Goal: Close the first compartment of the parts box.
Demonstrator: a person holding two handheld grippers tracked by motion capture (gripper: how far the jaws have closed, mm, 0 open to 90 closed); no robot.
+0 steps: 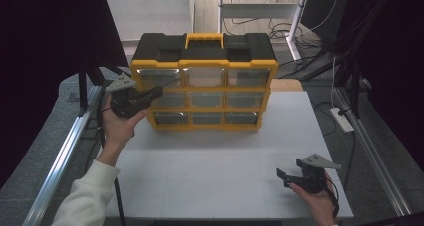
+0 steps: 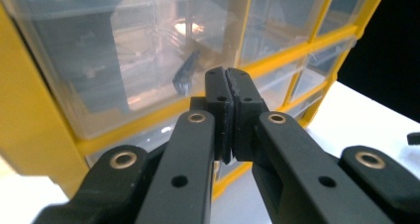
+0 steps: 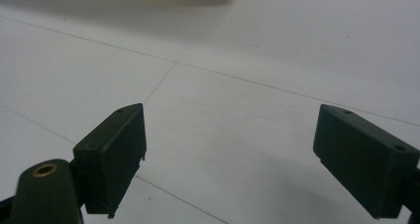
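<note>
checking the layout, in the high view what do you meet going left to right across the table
left tongs at the organizer's left drawers → yellow and black drawer organizer → right tongs near the table's front right corner

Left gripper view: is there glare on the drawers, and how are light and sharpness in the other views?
Left gripper view: a warm glare spot sits on the clear drawer, while the shut fingers look sharp. High view: the white table is evenly lit and the surroundings are dark. Right gripper view: soft shadows lie on the table under the open fingers.
</note>
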